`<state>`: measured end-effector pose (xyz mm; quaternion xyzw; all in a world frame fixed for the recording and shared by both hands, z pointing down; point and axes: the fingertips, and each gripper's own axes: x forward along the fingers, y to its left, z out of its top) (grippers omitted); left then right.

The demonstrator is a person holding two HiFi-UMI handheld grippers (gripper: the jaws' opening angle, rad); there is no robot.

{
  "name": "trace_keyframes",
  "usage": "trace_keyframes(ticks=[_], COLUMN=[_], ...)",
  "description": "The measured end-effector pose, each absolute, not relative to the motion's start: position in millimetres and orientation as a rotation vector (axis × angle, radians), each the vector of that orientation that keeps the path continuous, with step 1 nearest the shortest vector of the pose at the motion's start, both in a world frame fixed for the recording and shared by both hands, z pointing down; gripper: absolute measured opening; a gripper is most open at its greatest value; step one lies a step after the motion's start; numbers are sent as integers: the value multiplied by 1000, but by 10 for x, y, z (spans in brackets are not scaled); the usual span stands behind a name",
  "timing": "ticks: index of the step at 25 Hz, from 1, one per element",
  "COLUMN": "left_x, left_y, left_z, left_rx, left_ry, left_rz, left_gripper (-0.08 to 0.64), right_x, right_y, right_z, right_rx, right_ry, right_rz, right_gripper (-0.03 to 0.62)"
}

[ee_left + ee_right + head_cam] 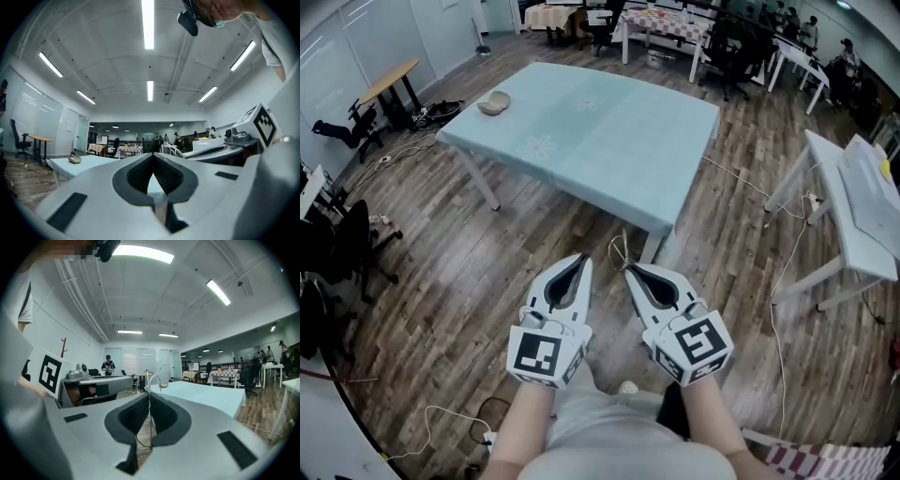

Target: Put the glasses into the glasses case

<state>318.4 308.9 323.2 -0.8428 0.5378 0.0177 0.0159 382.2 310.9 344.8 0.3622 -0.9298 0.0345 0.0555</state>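
A beige glasses case (494, 103) lies open near the far left corner of the light blue table (609, 141); it also shows in the left gripper view as the case (74, 159). Both grippers are held side by side over the wooden floor, short of the table's near corner. My right gripper (630, 270) is shut on thin wire-framed glasses (619, 249), whose rims stick up past the jaw tips as the glasses (154, 377). My left gripper (581, 259) is shut, its jaws meeting at the tips with nothing between them (152, 157).
White tables (862, 211) stand to the right, with cables (778, 281) trailing over the floor. Office chairs (342, 239) and a desk (389, 80) line the left wall. More tables and people fill the far end of the room.
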Motion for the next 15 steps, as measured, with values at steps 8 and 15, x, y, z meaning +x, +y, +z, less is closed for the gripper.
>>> trace_keyframes(ticks=[8,15], left_x=[2699,2274], left_y=[2671,2328], left_z=[3234,3248], left_rx=[-2614,-2597], left_ry=[1707,1763], left_rz=[86,124], left_gripper=[8,8], right_x=[3362,2966], right_y=[2712,2384], right_z=[3479,3495], right_rx=[1076,1024], right_ry=[-2817,-2817], right_rz=[129,133], right_gripper=[15,14])
